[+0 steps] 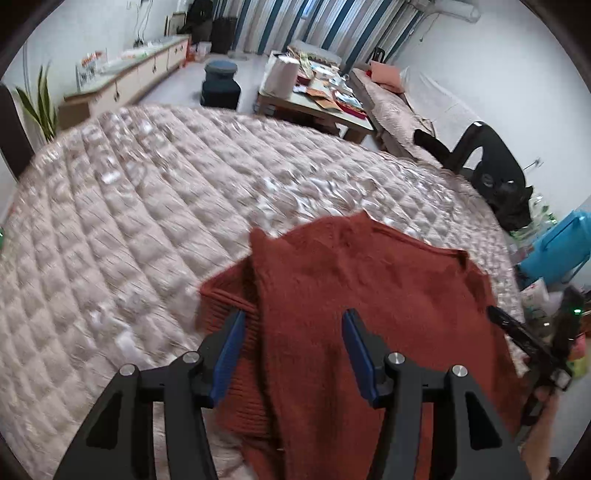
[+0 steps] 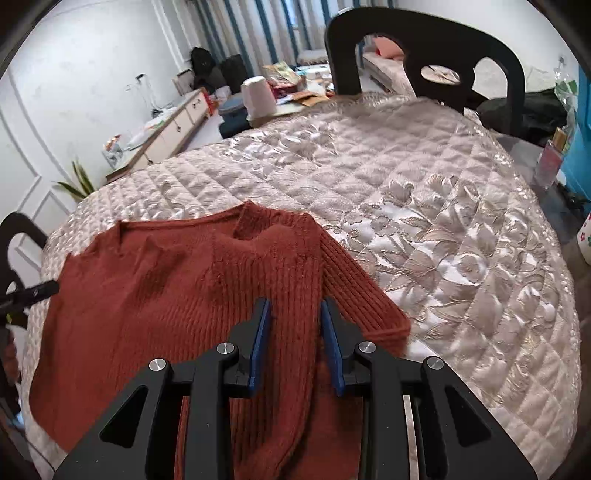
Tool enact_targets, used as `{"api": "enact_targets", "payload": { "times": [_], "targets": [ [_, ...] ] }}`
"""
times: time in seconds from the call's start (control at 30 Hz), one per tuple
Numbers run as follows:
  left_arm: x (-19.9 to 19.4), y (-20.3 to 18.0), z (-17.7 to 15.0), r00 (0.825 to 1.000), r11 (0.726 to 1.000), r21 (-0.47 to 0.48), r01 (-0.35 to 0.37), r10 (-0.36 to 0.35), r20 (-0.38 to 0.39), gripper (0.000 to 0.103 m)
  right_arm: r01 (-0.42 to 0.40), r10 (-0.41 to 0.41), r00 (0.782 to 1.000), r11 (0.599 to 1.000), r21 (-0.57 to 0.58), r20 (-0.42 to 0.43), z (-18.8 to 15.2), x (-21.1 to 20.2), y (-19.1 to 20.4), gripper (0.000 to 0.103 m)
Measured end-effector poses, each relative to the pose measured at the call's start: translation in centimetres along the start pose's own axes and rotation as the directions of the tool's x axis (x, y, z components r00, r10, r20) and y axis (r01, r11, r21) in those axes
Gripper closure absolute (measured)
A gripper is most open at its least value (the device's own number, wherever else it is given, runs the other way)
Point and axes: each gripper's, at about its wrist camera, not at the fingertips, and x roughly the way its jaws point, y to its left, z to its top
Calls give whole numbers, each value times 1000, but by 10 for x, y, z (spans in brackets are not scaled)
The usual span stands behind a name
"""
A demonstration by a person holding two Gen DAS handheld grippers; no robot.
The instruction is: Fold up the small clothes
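1. Quilted pale pink cover (image 2: 424,206) with a flower pattern spreads over the round bench and carries everything in play.
2. Nearest the right wrist camera, the right gripper (image 2: 295,310) has its blue pads parted a little above the sweater (image 2: 177,288), pressing on nothing.
3. In the left wrist view, the left gripper (image 1: 293,319) stands about half open, a fold of the rust-red knit lying between the pads without being pinched.
4. That sweater lies spread at the near edge of the bench, neckline away from the cameras, one ribbed sleeve (image 2: 362,291) running out to the right side.
5. Beyond the bench stands a black chair (image 2: 424,55); farther back, a cluttered low table (image 1: 317,99) and striped curtains (image 1: 332,26).
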Motion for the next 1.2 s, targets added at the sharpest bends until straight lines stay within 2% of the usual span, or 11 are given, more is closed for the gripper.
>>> {"api": "enact_targets", "payload": {
  "times": [0.13,0.23,0.27,0.3,0.33,0.37,0.47,0.83,0.97,1.03,1.2],
  "targets": [
    [9,-4,-1,999,999,7,-36,36,-16,46,3,-3,1000,1000,-3,-4,3,5,4,76],
    [7,-8,1,1000,1000,1,-27,27,11,51,10,-10,1000,1000,11,1,4,6,3,87],
    [5,-12,1,999,1000,12,-28,27,22,66,10,-10,1000,1000,8,12,5,3,3,94],
    [5,-15,2,999,999,24,-44,43,23,78,8,-8,1000,1000,6,21,5,1,4,95],
    [5,-18,3,997,997,38,-66,65,28,83,9,-9,999,1000,8,38,6,-2,5,95],
    [4,-19,4,997,996,47,-75,73,32,93,10,-11,999,1000,8,52,6,-5,5,95],
    [1,-18,8,997,998,28,-62,61,40,94,0,-2,996,1000,21,92,9,-16,5,95],
    [-32,-22,36,983,1000,18,21,-24,184,94,-3,-13,977,997,73,213,29,-44,-5,95],
    [-7,-18,33,991,999,8,-33,32,133,94,-6,-5,992,996,90,122,31,-19,-11,95],
    [8,-13,30,990,996,10,-86,84,117,93,56,-63,994,995,80,89,28,-4,-12,95],
    [21,-2,23,987,992,4,-125,124,102,90,154,-155,986,988,26,65,21,4,-13,94]
  ]
}}
